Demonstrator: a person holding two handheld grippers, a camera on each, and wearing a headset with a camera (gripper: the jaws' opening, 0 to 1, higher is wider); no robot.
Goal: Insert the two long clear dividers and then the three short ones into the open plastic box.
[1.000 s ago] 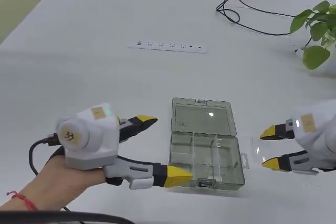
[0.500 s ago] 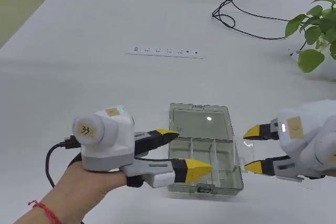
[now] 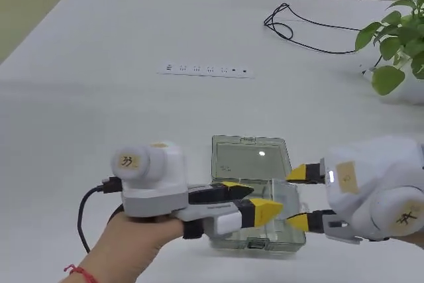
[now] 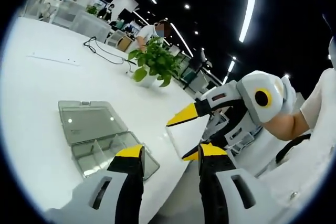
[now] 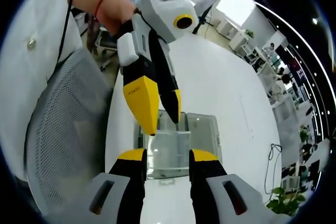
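Open plastic box [image 3: 250, 162]: lying on the table [image 3: 132, 97], lid flat, with both grippers at it.
Left gripper [image 3: 262, 200]: hovering over its near-left corner, jaws moderately parted and carrying nothing.
Right gripper [image 3: 293, 197]: waiting at its right edge, jaws parted; I can't tell if they're holding a clear divider.
Risk: the tips are crowding together, so they could clash or shove the light box askew.

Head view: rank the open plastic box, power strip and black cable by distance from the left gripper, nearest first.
1. Open plastic box: nearest, the left gripper overlaps its tray in this view.
2. Power strip: farther back, slightly to the left.
3. Black cable: farthest, at the back, running off to the right.
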